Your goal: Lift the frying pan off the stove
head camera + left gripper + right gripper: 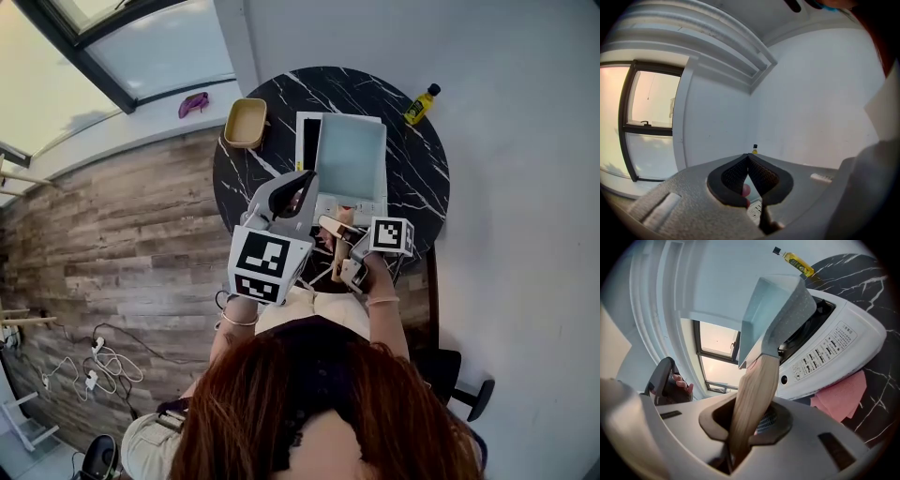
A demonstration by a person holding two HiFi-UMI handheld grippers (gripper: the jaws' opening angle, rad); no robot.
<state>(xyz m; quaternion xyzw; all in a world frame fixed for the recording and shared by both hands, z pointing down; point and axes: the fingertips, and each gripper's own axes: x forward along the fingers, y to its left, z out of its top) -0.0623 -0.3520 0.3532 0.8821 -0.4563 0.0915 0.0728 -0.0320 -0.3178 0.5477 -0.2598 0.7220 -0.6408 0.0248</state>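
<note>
My right hand (380, 281) is at the near edge of the table (422, 178), and the right gripper (745, 427) points a little downward at the stove (834, 348). Its jaws are pinching the wooden handle (754, 390) of the frying pan (773, 310) from both sides. My left hand holds the left gripper (748, 159) beside it, almost level and aimed at the white wall. Its jaws are pressed together at the tips, with nothing gripped between them. The pan is square and pale blue with a grey speckled underside. It hangs tilted above the white stove, and in the right gripper view its bottom is apart from the dark stove top. A pink cloth (839, 397) lies just beside the stove
</note>
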